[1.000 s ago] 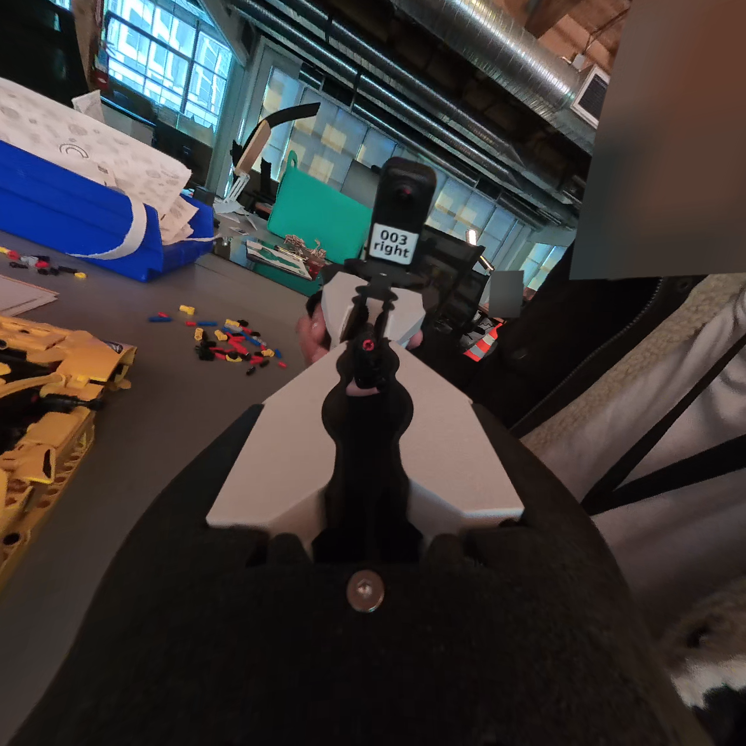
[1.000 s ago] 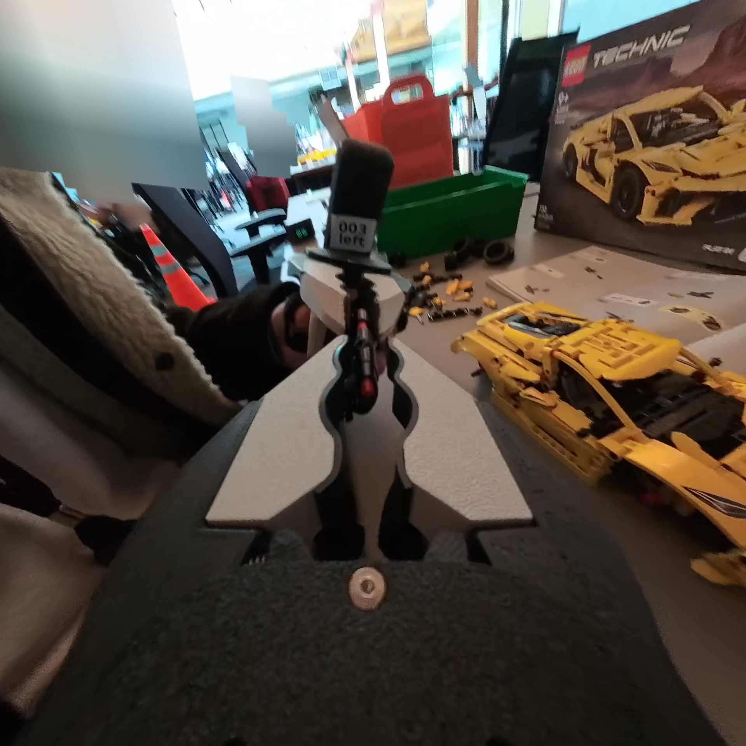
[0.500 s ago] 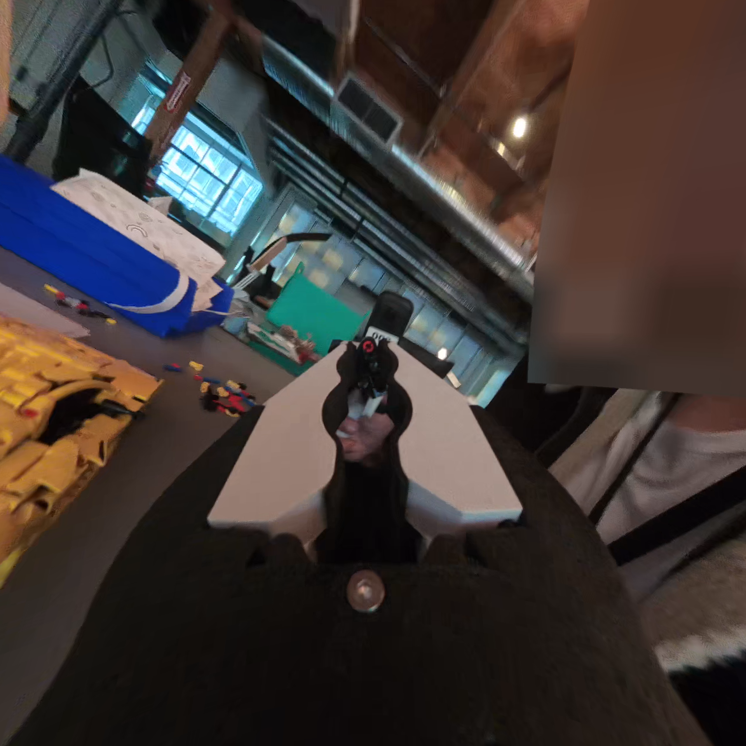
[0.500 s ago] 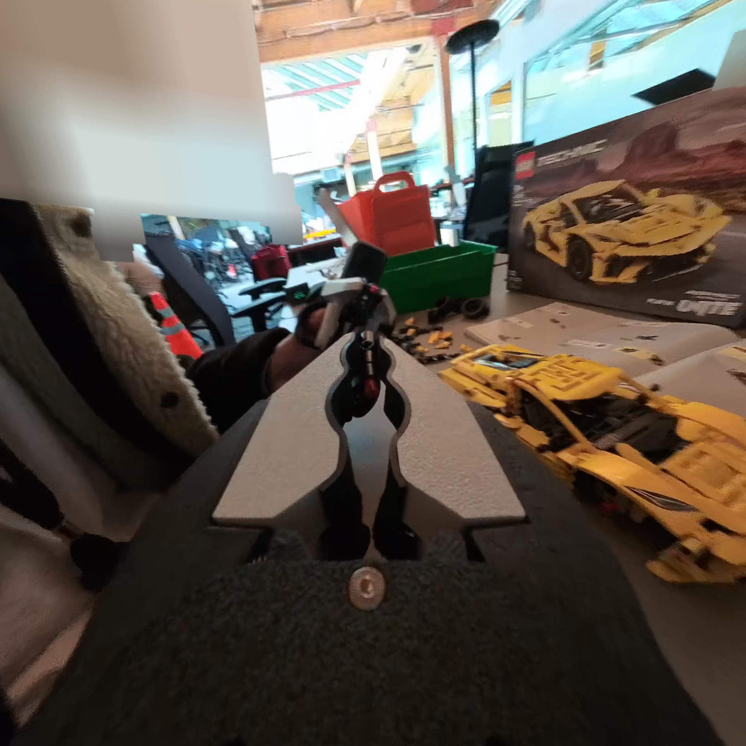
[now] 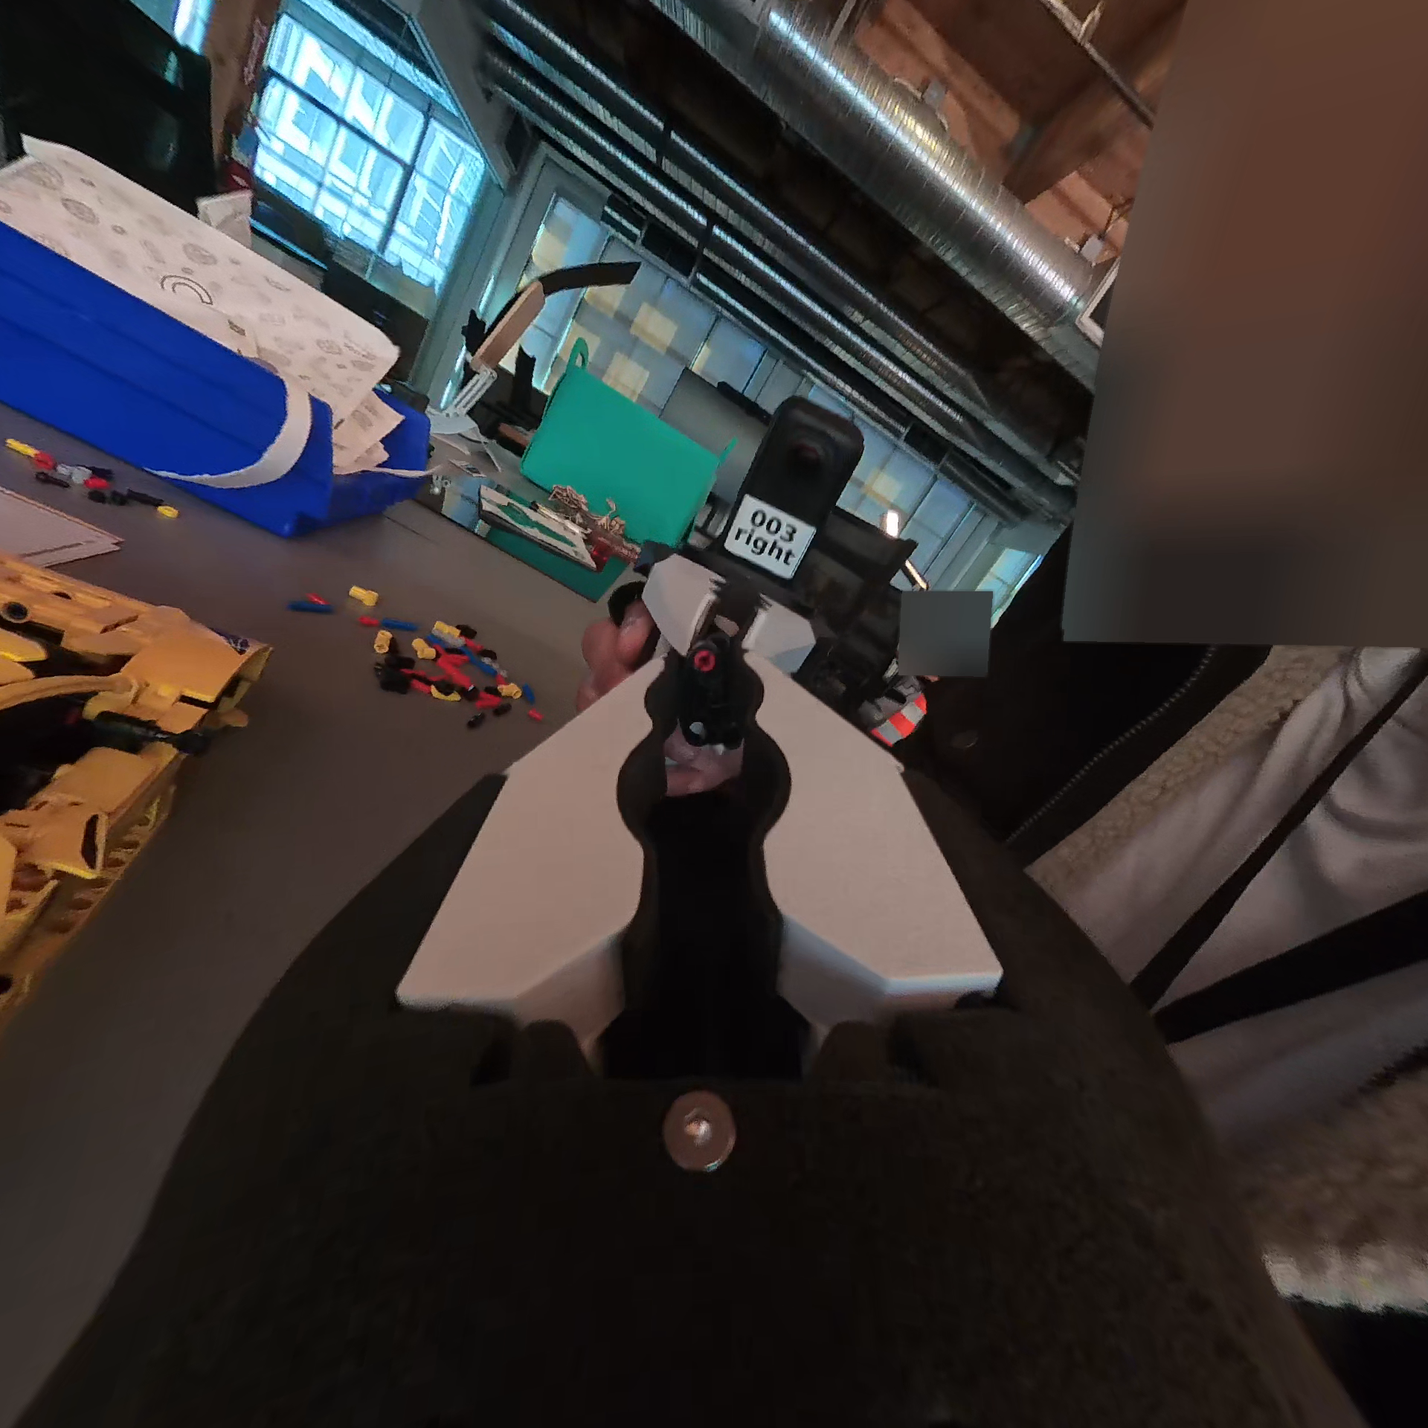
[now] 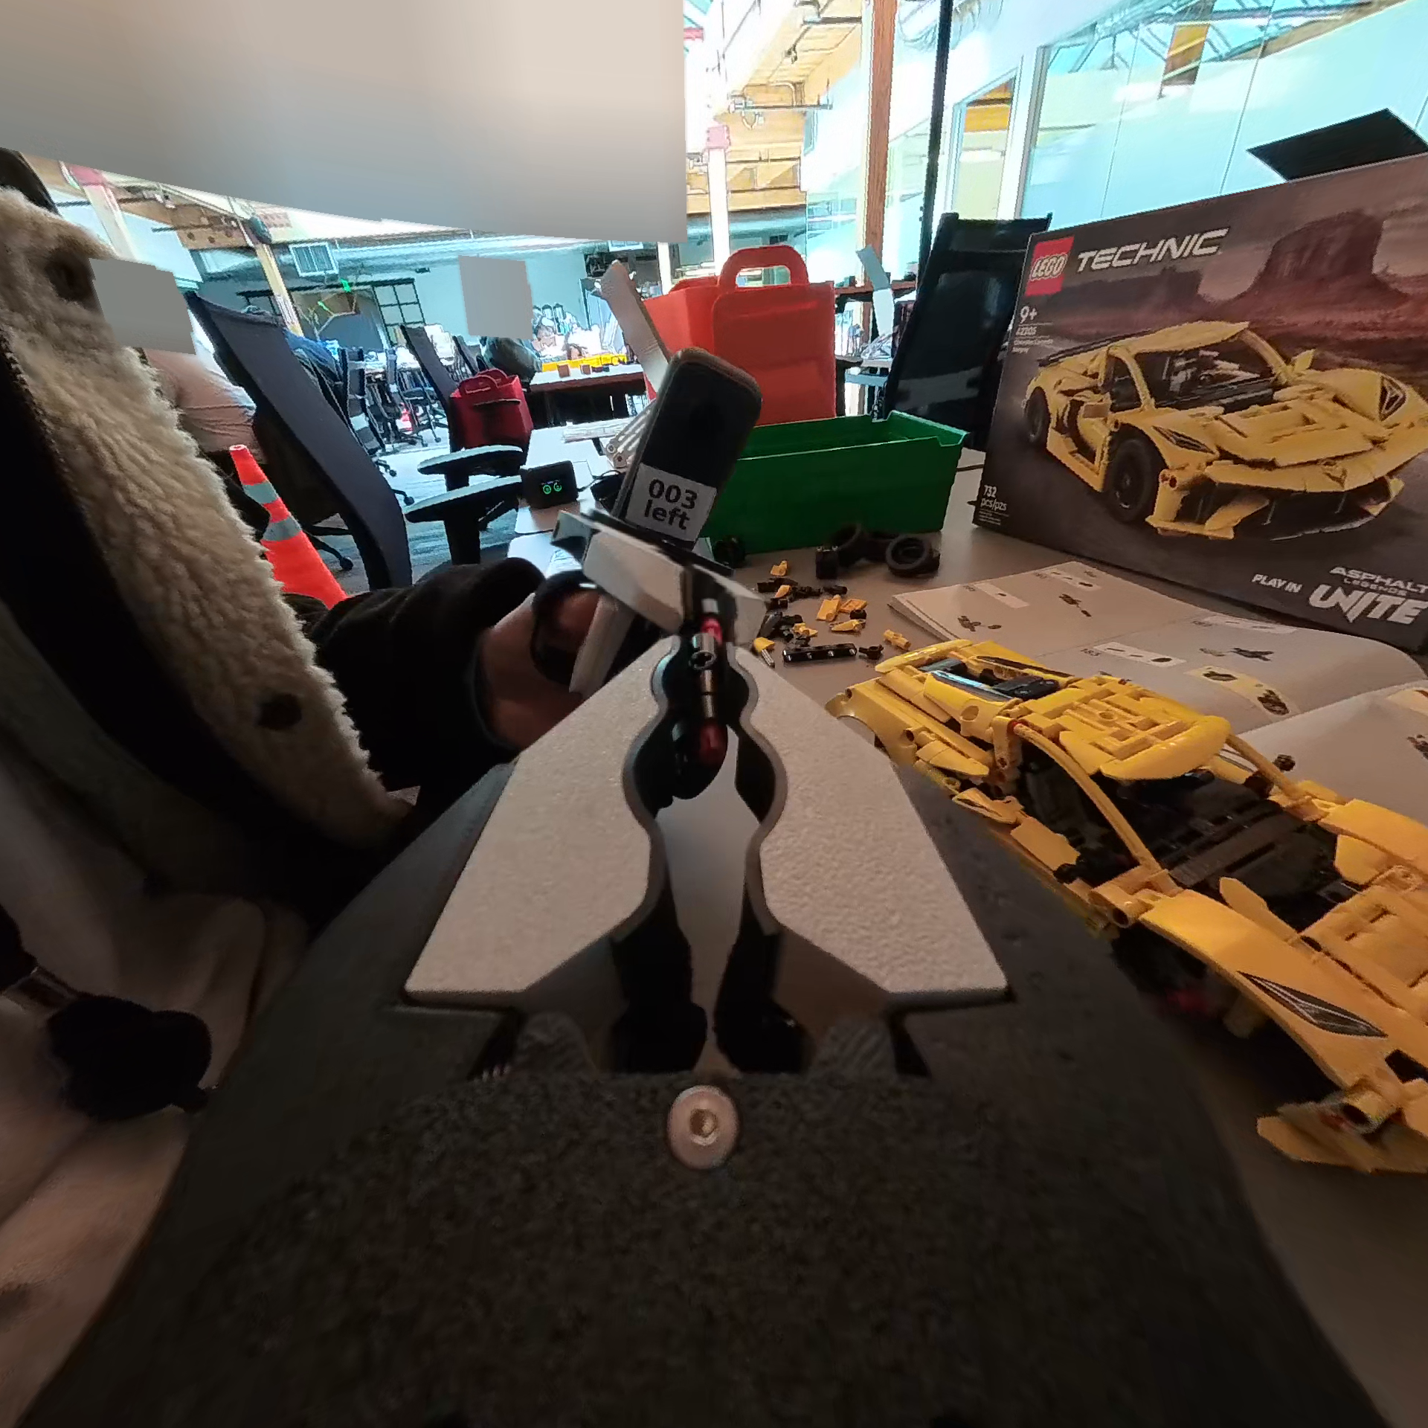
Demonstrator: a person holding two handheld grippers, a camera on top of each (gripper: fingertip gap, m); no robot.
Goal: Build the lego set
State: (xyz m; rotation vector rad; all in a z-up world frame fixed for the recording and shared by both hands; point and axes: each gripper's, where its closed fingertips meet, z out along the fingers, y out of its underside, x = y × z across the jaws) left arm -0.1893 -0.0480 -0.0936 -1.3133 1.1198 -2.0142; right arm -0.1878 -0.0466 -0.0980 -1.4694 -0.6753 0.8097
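Lego pin assembly [image 6: 705, 695]: small black cylindrical connector with red ends, glossy plastic, held in the air between both grippers, off the table and above its near edge. Right gripper [image 6: 699, 722] was clamped on the lower part of it; its white, grainy-textured fingers [image 6: 556, 850] tapered to black wavy-edged tips pinching the piece. Left gripper [image 6: 699, 610] faced it from the far end, white angular fingers closed around the red upper end of the same piece. From the left wrist view, left gripper [image 5: 707, 695] had the black part with a round red end [image 5: 703, 659] seated between its tips, right gripper [image 5: 722, 618] meeting it nose to nose. Both gripper bodies were covered in dark felt-like fabric, a metal screw at centre.

Yellow Lego car [image 6: 1120, 811], partly built, lay on the grey table [image 6: 1314, 1275] to the right of the right gripper, well apart from the held piece; angular yellow panels over a black beam frame, interior still open. Loose small parts [image 6: 819, 626], yellow and black, were scattered beyond the car's nose, with black rubber tyres [image 6: 889, 552] near a green plastic bin [image 6: 834, 471]. Set box [image 6: 1221, 402] stood upright behind open instruction booklets [image 6: 1082, 618]. In the left view, a scatter of red, blue, yellow and black pins [image 5: 440, 664] sat on the table near a blue bin [image 5: 154, 402].
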